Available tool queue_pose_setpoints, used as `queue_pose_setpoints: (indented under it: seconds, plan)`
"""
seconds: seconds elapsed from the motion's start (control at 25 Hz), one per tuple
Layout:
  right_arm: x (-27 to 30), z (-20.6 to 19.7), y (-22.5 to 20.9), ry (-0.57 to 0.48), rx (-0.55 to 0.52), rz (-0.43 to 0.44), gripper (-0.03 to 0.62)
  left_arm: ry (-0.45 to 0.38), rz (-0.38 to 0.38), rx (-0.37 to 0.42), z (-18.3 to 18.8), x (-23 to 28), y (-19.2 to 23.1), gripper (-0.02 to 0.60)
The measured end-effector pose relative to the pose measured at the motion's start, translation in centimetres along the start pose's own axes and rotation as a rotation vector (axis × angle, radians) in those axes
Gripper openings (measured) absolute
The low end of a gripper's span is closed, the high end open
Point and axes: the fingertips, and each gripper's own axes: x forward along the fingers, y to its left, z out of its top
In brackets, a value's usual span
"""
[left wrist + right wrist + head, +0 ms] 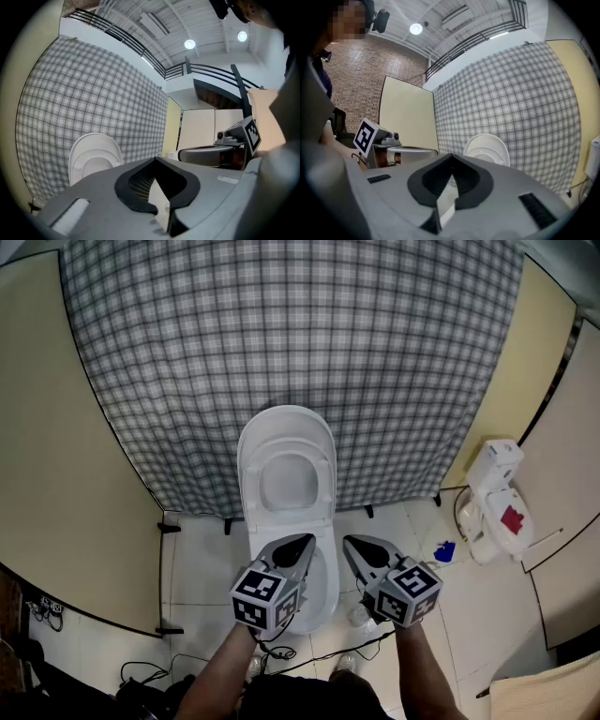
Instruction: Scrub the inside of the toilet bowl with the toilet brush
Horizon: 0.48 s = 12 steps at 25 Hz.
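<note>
Both tongs hover empty over the front of the white ceramic toilet (286,423), lid and seat raised, at the frame's centre. No toilet brush can be made out, so the likeliest slip is reaching for the wrong thing among the clutter at the right, such as the white plastic unit with a red patch (502,512). Black cables (281,652) trail by the feet at the bottom and could snag. The left tongs (298,545) and right tongs (354,545) each have their tips together, gripping nothing.
</note>
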Motion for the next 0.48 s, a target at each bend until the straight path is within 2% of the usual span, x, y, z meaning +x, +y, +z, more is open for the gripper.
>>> queue_pose_setpoints:
  seconds: [0.12, 0.2, 0.28, 0.48]
  plan:
    - [14.2, -7.1, -12.1, 0.036, 0.015, -0.075, 0.000, 0.011, -0.022, -0.016, -6.2, 12.4, 14.6, 0.008]
    - [18.8, -10.8, -16.7, 0.065, 0.035, -0.105, 0.000, 0.047, -0.025, -0.029, -10.1, 17.0, 19.6, 0.008]
    - [19.3, -13.7, -18.9, 0.104, 0.058, -0.129, 0.000, 0.091, -0.028, -0.048, -13.2, 19.0, 20.6, 0.008]
    - [16.2, -20.6, -22.4, 0.213, 0.129, -0.187, 0.000, 0.172, -0.057, -0.099, -18.9, 21.6, 17.9, 0.008]
